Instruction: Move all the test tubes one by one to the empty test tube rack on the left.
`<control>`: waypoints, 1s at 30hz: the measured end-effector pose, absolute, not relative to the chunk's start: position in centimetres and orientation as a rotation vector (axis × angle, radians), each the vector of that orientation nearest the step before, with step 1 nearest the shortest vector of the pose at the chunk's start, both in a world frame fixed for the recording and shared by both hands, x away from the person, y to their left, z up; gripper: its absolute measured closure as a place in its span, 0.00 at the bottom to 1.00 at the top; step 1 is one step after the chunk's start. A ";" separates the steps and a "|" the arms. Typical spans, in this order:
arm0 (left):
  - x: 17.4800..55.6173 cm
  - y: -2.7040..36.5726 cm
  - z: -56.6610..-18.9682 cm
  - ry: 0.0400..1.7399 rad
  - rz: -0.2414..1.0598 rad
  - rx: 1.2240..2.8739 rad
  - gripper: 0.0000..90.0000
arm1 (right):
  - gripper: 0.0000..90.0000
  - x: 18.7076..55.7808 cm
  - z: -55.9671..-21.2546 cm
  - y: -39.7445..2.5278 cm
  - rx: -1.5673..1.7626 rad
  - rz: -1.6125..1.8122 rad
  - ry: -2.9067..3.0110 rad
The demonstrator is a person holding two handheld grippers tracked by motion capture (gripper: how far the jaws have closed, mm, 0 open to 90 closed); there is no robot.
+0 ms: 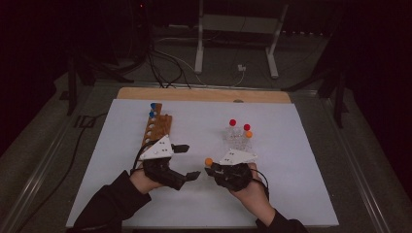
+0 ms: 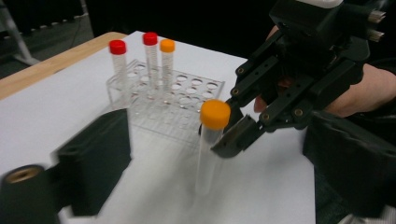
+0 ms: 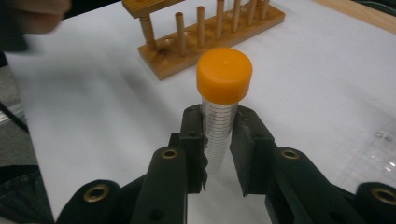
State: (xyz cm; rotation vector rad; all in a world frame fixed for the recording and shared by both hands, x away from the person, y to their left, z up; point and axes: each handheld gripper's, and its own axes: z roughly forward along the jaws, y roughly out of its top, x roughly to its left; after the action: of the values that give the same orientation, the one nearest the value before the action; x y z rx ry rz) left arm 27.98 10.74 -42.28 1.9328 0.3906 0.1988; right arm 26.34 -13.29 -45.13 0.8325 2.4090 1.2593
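The right claw is clamped on the orange-capped tube, held upright just below its cap, near the tabletop's front edge. The left claw is spread wide beside it. A vertical, steady carry is advised toward the wooden rack at the left.

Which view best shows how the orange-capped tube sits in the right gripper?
The right gripper view: the orange-capped tube stands upright between the right gripper jaws, gripped below its cap. The left gripper view shows its full length side-on; the high view shows little beyond its cap.
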 end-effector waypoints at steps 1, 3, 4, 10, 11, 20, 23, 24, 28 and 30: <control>28.1 10.5 -42.4 0.390 0.199 1.936 0.19 | 0.83 26.3 -45.1 -13.3 0.830 1.260 2.411; 28.3 10.1 -42.6 0.387 0.209 1.945 0.27 | 0.83 26.2 -45.2 -13.2 0.825 1.264 2.417; 28.3 9.9 -42.8 0.388 0.213 1.945 0.29 | 0.83 26.2 -45.1 -13.1 0.828 1.266 2.420; 28.8 9.0 -43.5 0.373 0.219 1.951 0.50 | 0.83 26.1 -45.1 -13.1 0.820 1.272 2.426; 28.8 8.8 -43.6 0.365 0.215 1.954 0.53 | 0.82 26.1 -45.1 -13.1 0.819 1.275 2.424; 28.8 8.0 -44.0 0.306 0.239 1.989 0.79 | 0.82 26.1 -45.1 -13.1 0.824 1.274 2.423; 28.7 8.0 -43.9 0.304 0.245 1.992 0.80 | 0.82 26.1 -45.1 -13.1 0.825 1.280 2.421; 28.8 8.0 -43.8 0.302 0.242 1.991 0.80 | 0.82 26.1 -45.1 -13.1 0.822 1.279 2.419; 29.0 8.4 -43.4 0.320 0.235 1.977 0.80 | 0.73 26.1 -44.9 -13.2 0.833 1.298 2.409; 29.2 8.8 -43.1 0.329 0.241 1.973 0.80 | 0.63 26.0 -45.0 -13.2 0.831 1.303 2.403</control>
State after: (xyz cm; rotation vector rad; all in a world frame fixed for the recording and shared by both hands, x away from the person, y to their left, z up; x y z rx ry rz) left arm 29.24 8.78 -43.05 1.9731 0.3292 0.2415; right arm 26.00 -13.16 -44.97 0.8305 2.4026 1.3033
